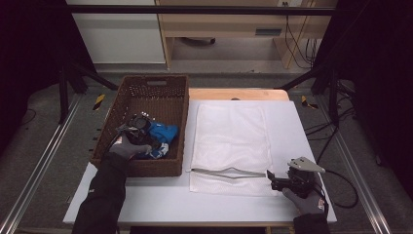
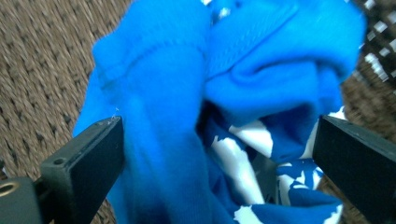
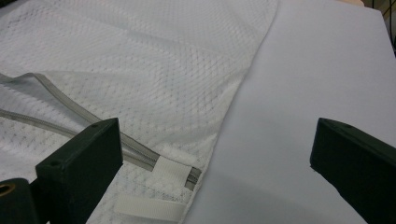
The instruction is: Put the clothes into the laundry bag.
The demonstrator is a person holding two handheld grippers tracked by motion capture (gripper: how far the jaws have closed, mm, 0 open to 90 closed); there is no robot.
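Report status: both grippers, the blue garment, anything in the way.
Left gripper open over blue garment in basket. Right gripper open beside mesh bag. Nothing blocking.

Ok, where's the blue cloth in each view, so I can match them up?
High view: the blue cloth lies in the brown basket, left of centre, just beyond the left gripper.
Left gripper view: the cloth covers the middle, between the open jaws.
Right gripper view: I can't find the cloth here; the white mesh bag lies ahead.
Shared landmark: the basket weave, seen in the high and left gripper views.
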